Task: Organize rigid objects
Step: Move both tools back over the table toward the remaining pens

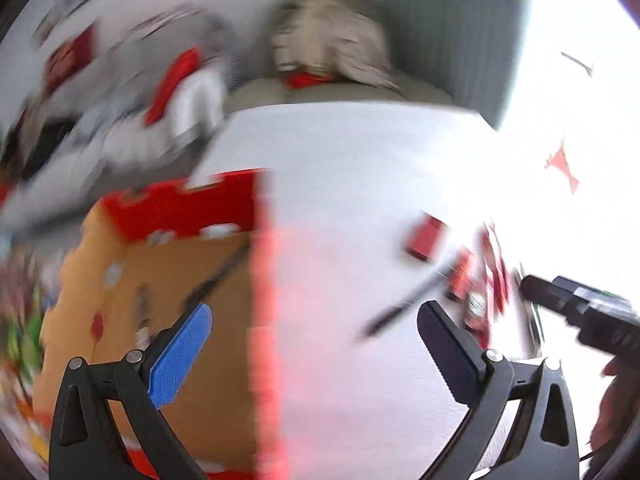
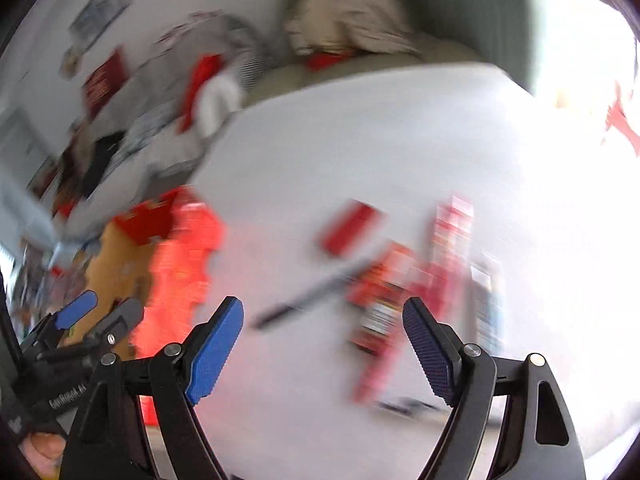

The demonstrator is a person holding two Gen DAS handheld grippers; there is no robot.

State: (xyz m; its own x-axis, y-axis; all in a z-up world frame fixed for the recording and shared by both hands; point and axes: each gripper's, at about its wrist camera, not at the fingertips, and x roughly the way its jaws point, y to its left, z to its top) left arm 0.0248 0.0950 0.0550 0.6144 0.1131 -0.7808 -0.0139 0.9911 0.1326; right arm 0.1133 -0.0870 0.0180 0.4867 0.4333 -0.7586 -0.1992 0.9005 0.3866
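Note:
Both views are smeared by motion. My left gripper (image 1: 316, 344) stands open with nothing between its blue pads, over the white table (image 1: 340, 160) beside a cardboard box (image 1: 160, 280) with a red rim. Small items lie inside the box. A black pen (image 1: 404, 304), a small red box (image 1: 426, 238) and red packets (image 1: 480, 292) lie to its right. My right gripper (image 2: 324, 350) is open and empty above the pen (image 2: 312, 296), near the red box (image 2: 350, 228) and packets (image 2: 384, 300). The left gripper (image 2: 100, 312) shows by the cardboard box (image 2: 120, 256).
A beige cushion pile (image 1: 332, 40) and heaped clothes (image 1: 132, 92) lie behind the table's far edge. Strong window glare (image 1: 580, 120) washes out the right side. A hand (image 2: 44, 448) grips a handle at the lower left.

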